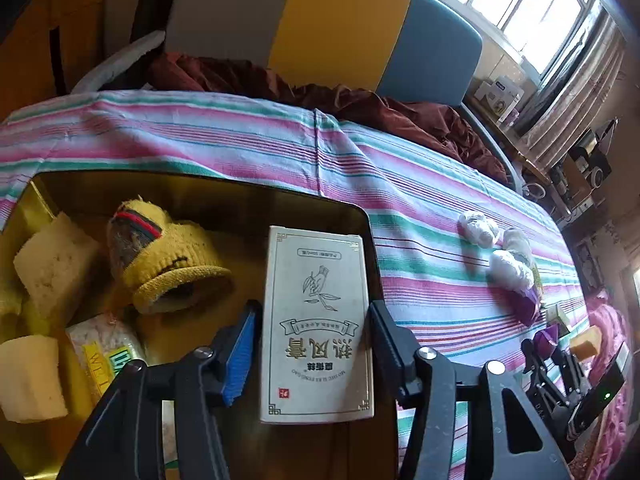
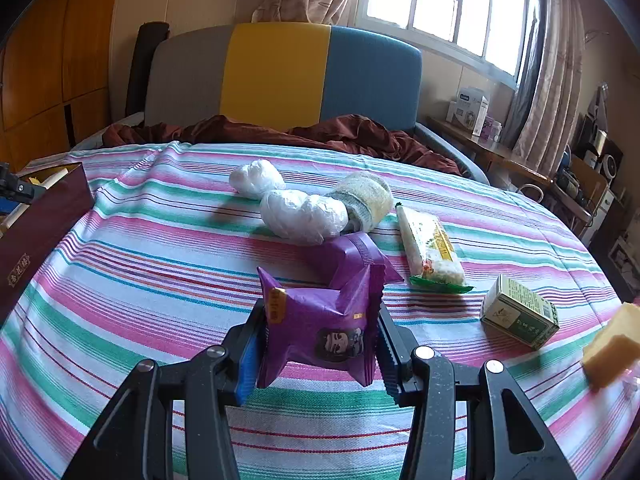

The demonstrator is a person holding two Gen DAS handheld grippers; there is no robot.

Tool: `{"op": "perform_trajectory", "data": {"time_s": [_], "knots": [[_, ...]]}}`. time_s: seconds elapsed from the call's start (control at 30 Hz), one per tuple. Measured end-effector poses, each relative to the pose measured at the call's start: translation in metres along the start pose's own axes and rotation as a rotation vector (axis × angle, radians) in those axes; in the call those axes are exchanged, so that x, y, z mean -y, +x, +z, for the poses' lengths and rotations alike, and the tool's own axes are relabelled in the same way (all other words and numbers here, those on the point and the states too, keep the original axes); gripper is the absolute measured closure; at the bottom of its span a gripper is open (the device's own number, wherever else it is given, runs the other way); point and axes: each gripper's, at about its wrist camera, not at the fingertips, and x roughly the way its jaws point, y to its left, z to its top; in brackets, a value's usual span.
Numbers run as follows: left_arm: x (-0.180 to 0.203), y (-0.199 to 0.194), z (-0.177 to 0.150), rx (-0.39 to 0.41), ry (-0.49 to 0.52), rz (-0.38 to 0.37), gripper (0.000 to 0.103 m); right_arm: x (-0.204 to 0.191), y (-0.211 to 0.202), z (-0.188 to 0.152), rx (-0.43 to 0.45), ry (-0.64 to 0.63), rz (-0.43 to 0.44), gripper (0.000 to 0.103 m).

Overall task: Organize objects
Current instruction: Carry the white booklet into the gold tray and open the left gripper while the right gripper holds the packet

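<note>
Two matte black handheld grippers. The left gripper (image 1: 312, 354) has silver screws and a ribbed blue pad. The right gripper (image 2: 318, 354) matches.

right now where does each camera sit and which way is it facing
Left wrist: behind the left gripper, aimed down into the gold-lined box; fingers flank the white tea carton.
Right wrist: behind the right gripper, facing the headboard; it clamps a purple snack packet.
Shared: the striped sheet, headboard, white plastic bundles.
</note>
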Motion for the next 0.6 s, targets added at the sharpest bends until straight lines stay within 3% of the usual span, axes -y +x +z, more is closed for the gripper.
{"op": "perform_trajectory", "data": {"time_s": [0.2, 0.5, 0.6], "knots": [[0.006, -0.021, -0.015, 0.063, 0.049, 0.086, 0.046, -0.001, 0.000, 0.000, -0.003, 0.000, -0.003, 0.053], [-0.004, -0.060, -0.057, 0.141, 0.055, 0.071, 0.046, -0.003, -0.005, -0.001, 0.004, -0.006, -0.011, 0.053], [-0.009, -0.066, -0.068, 0.134, 0.065, 0.069, 0.046, -0.004, -0.010, -0.001, 0.010, -0.003, -0.003, 0.053]]}}
